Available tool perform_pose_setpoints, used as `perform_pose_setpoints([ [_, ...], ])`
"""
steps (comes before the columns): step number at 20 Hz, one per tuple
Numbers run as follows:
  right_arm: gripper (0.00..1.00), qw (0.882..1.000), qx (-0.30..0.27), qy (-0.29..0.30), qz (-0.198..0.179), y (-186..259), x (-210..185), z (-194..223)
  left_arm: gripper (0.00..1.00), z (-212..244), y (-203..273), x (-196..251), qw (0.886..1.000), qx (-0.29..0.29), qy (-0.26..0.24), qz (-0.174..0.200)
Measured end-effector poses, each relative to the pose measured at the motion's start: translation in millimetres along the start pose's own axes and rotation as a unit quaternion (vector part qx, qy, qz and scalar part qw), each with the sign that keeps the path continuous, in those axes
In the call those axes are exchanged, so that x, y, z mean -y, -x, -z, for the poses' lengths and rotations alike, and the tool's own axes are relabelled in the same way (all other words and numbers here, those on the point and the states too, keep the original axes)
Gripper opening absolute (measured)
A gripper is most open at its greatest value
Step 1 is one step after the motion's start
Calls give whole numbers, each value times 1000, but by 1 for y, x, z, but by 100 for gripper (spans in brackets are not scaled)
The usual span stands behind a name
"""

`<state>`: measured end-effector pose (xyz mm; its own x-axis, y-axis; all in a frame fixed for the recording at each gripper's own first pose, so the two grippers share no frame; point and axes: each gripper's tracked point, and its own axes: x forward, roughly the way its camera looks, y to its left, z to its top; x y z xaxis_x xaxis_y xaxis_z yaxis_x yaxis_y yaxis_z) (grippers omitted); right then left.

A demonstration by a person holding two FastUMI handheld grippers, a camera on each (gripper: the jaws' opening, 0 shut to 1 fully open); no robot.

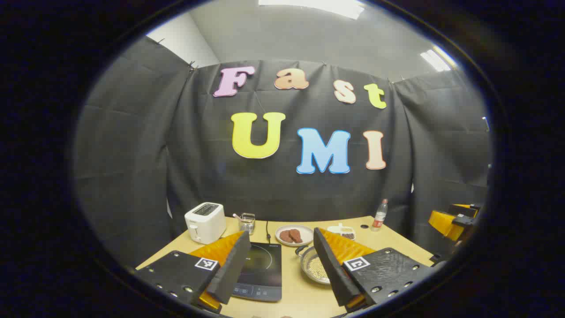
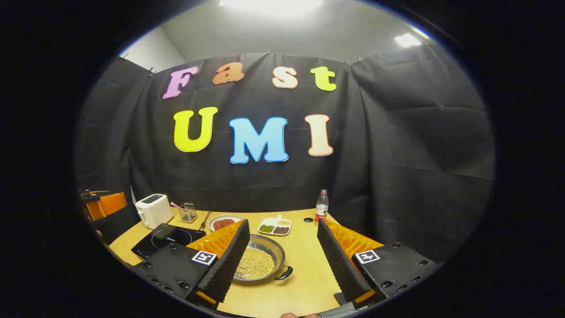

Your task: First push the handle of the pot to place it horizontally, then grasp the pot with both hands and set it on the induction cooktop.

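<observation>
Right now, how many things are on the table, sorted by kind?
Cooking gear: 3 (pot, induction cooktop, toaster)
Food dishes: 2 (plate, divided tray)
Bottles: 1 (bottle)
Small holders: 1 (wire holder)
Total: 7

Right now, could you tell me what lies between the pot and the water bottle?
In the right gripper view, a divided dish lies between pot and water bottle.
</observation>
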<state>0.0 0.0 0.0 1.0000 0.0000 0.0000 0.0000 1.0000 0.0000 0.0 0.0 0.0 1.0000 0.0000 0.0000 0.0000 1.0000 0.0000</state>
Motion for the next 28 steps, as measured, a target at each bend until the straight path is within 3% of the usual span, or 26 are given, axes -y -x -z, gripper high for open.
perform_pose_setpoints([
  [1, 98, 1000, -7, 0, 11, 0, 7, 3, 88, 0, -1, -4, 1000, -2, 1, -4],
  [7, 98, 999, -16, -22, 36, 4, 21, 5, 85, 2, 2, -8, 1000, -1, -7, 3],
  [9, 93, 999, -19, -22, 32, 4, 18, 5, 88, 5, 2, -17, 1000, -5, -14, -13],
  [10, 98, 999, -19, -19, 29, 4, 16, 4, 84, 4, 3, -23, 1000, -4, -20, -23],
  [11, 93, 999, -19, -17, 26, 5, 14, 3, 84, 1, 1, -19, 999, -3, -25, -20],
  [13, 98, 999, -21, -17, 23, 5, 12, 3, 85, 2, -1, -11, 1000, -2, -20, -10],
  [15, 93, 999, -21, -19, 19, 3, 11, 1, 85, 6, -2, -4, 1000, -6, -5, 6],
  [20, 98, 999, -29, -6, 13, -1, 9, 1, 85, 12, -2, -8, 1000, -5, -17, 8],
  [23, 98, 999, -38, -22, 0, -2, 2, 0, 85, 16, -3, 1, 999, -8, 2, 34],
  [26, 98, 998, -57, -27, -7, -2, -6, 9, 85, 22, -6, -6, 999, -13, 4, 32],
  [27, 93, 998, -64, -28, -12, 0, -10, 10, 87, 24, -6, -6, 999, -16, 3, 31],
  [28, 98, 997, -72, -28, -22, 0, -15, 13, 85, 24, -6, -7, 999, -15, 2, 31],
])
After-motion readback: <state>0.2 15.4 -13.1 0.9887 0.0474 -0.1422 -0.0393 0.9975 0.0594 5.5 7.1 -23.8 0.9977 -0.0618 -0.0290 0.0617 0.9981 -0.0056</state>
